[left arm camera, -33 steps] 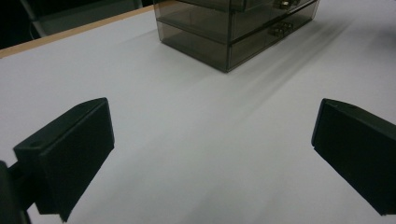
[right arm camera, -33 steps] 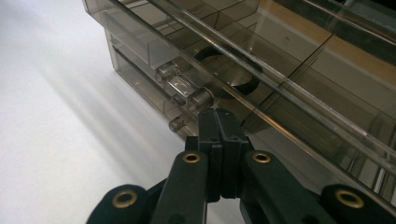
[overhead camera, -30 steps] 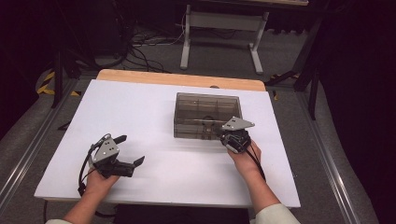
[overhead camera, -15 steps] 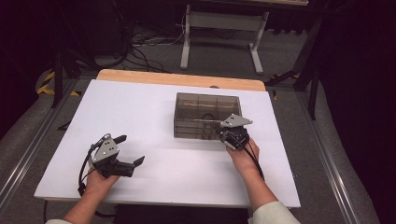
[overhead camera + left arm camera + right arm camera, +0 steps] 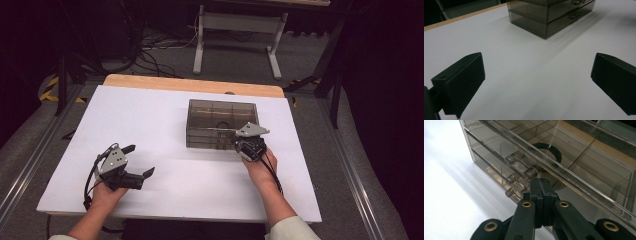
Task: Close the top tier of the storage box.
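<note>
Pressing our closed right hand-held gripper point(image 5: 541, 185) against the drawer box point(image 5: 221, 123), we rest the left hand-held gripper point(image 5: 139, 162), jaws apart, on the tabletop point(image 5: 165, 125).

Drawer box point(image 5: 221, 124): smoky transparent plastic, glossy, with clear plastic knobs point(image 5: 530, 173). Surface point(image 5: 165, 130): matt white, smooth sheet over a light wood edge point(image 5: 190, 85). Right hand-held gripper point(image 5: 540, 185): matt black plastic, layered texture, with brass-coloured metal rivets point(image 5: 526, 204).

High view: fixed above the person's side, facing forward and down over the whole table point(image 5: 165, 125). Left gripper view: low over the table, looking toward the drawer box point(image 5: 549, 17) some way off. Right gripper view: pressed close against the same drawer box point(image 5: 574, 157). All three views share it.
</note>
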Available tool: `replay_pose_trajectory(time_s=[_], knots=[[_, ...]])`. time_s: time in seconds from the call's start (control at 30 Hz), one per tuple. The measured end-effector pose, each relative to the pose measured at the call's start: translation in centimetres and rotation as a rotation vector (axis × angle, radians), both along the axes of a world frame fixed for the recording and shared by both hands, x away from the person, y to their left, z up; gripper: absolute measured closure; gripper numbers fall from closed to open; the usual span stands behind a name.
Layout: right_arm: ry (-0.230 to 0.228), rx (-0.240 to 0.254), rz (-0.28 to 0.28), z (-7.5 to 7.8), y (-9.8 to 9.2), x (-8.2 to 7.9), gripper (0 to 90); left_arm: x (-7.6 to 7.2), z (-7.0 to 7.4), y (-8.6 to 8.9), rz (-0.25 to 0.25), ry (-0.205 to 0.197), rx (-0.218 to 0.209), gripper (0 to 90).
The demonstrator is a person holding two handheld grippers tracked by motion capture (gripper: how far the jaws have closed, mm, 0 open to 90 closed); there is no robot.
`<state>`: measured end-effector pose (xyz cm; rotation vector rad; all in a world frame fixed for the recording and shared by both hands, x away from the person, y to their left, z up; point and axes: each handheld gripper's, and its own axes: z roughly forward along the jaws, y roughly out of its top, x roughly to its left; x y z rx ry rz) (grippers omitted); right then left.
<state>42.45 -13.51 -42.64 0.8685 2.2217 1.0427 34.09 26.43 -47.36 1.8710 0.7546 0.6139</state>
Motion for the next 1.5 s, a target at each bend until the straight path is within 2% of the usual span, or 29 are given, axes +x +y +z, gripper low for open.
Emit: replay_pose_trajectory(time_s=[0.2, 0.47, 0.67, 0.87, 1.0, 1.17, 1.3, 1.4, 1.5], knots=[[0.006, 0.025, -0.015, 0.4, -0.7, -0.3, 90.0, 0.0, 0.0, 0.0, -0.001, 0.001, 0.001, 0.1], [-0.031, 0.062, 0.024, 1.9, -0.9, -1.5, 90.0, -0.1, 0.0, 0.0, -0.004, 0.006, 0.009, 0.1], [-0.048, 0.078, 0.049, 2.6, -0.8, -2.1, 86.9, -0.2, 0.0, 0.1, 0.0, 0.005, 0.007, 0.1], [-0.054, 0.104, 0.075, 3.0, -1.2, -2.7, 79.6, -0.3, 0.0, 0.1, 0.001, 0.005, 0.006, 0.1], [-0.067, 0.127, 0.094, 3.3, -1.6, -3.3, 71.5, -0.3, 0.0, 0.2, 0.001, 0.005, 0.002, 0.1], [-0.074, 0.152, 0.131, 3.6, -2.3, -3.9, 57.1, -0.2, 0.0, 0.2, 0.002, 0.005, -0.002, 0.1], [-0.08, 0.176, 0.158, 3.9, -2.9, -4.4, 40.2, -0.3, 0.0, 0.2, 0.001, 0.004, 0.0, 0.2], [-0.108, 0.185, 0.175, 3.8, -3.4, -4.9, 27.0, -0.3, 0.0, 0.2, 0.002, 0.006, -0.004, 0.1], [-0.098, 0.221, 0.193, 3.7, -4.0, -5.2, 17.3, -0.3, 0.0, 0.2, 0.0, 0.005, 0.0, 0.1]])
